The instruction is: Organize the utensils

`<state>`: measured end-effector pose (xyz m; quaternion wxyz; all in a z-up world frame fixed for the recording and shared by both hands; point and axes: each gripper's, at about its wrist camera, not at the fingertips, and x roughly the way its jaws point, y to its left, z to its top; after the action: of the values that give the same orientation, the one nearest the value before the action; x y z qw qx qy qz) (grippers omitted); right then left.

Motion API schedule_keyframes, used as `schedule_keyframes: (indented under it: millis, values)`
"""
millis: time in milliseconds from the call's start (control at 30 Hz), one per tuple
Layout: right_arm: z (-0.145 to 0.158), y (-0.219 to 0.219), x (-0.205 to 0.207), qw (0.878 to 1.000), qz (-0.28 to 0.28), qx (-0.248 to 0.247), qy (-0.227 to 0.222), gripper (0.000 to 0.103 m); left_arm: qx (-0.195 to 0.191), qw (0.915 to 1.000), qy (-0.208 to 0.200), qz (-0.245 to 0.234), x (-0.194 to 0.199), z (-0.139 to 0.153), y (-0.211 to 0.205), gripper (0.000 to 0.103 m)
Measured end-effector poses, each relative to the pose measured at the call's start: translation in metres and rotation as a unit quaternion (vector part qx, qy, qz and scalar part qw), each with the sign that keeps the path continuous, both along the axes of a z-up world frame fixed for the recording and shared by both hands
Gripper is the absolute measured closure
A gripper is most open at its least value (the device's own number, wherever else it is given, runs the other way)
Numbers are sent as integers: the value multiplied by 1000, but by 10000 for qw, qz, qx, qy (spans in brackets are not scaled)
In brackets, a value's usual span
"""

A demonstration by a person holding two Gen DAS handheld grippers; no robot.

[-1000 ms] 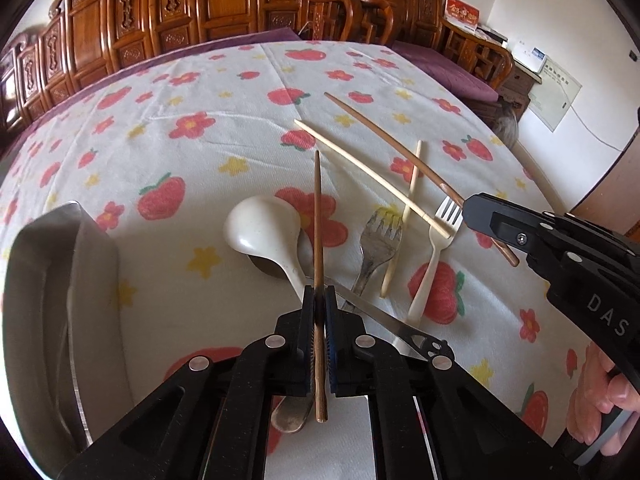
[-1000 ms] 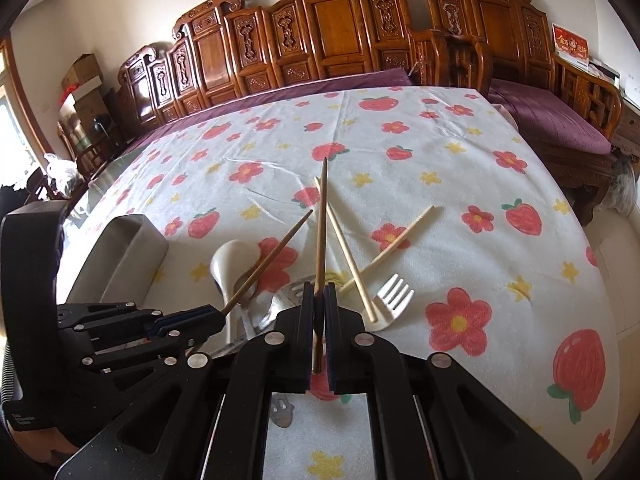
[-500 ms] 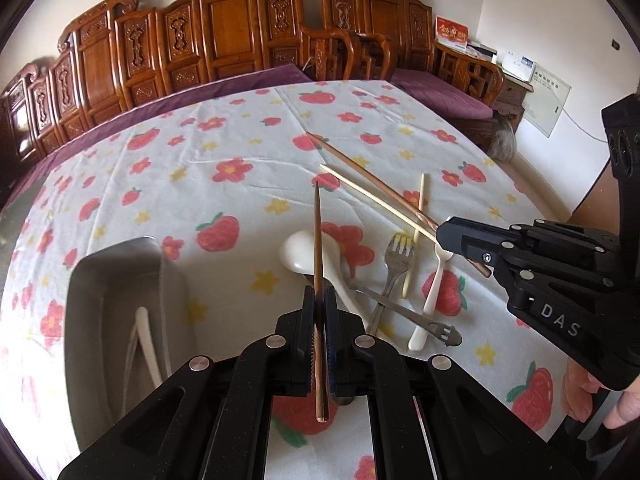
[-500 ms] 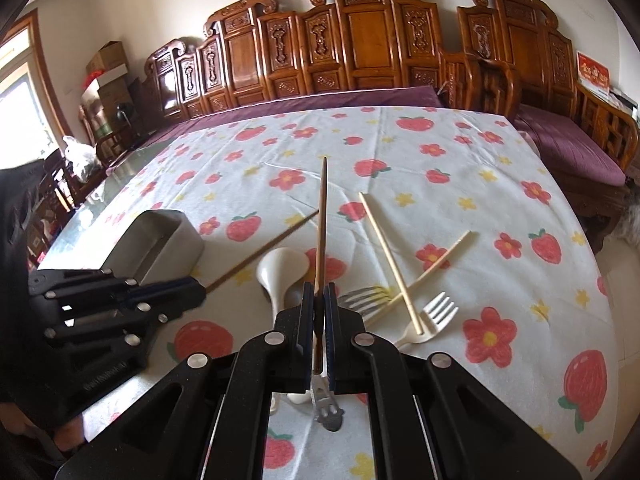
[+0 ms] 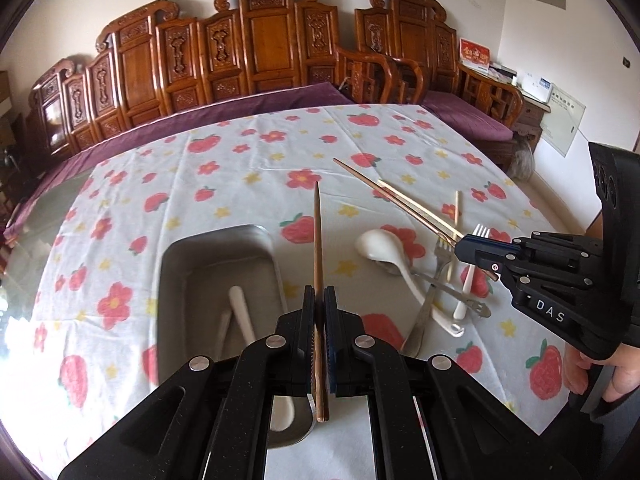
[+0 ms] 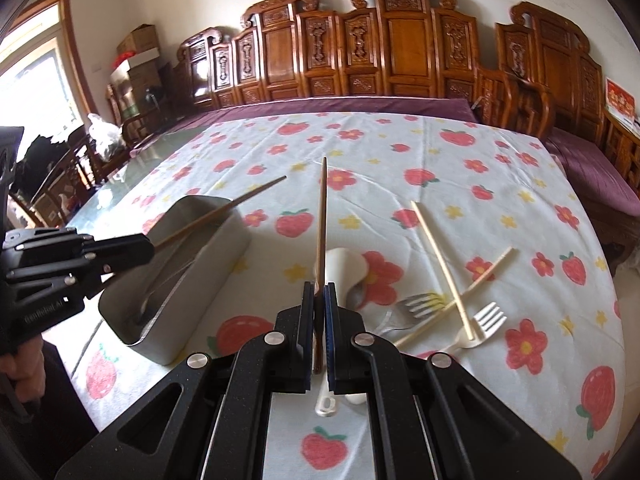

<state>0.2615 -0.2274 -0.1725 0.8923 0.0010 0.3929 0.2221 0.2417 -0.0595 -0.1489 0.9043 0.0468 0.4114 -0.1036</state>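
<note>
The left hand-held gripper pinches a brown chopstick and has swung over the metal tray, low in the frame. The right hand-held gripper pinches the other chopstick, so both look ready to drop in.

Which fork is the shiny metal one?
The metal fork is the grey, shiny one lying nearer the white spoon. The other fork, the white plastic fork, is pale and dull and lies further right, under a pale chopstick.
</note>
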Motion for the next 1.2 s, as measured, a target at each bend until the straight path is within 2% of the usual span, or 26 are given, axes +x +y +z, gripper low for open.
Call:
schedule_keyframes:
  millis: [333, 667, 900, 1167, 1200]
  values:
    - [11, 32, -16, 9991, 397, -10, -122, 97, 134, 9994, -63, 318, -18, 4, 37, 99]
    - [7, 60, -30, 9971, 729, -167, -137, 97, 387, 9966, 286, 671, -7, -37, 68, 99]
    - [1, 66, -32, 9966, 789, -222, -66, 97, 473, 9966, 413, 535, 1, -53, 63, 99]
    - [-6, 74, -33, 9961, 849, -234, 75, 97, 254, 9978, 453, 413, -1, -55, 64, 98]
    - [-8, 76, -35, 9960, 855, -245, 97, 97, 233, 9980, 409, 414, -2, -53, 65, 95]
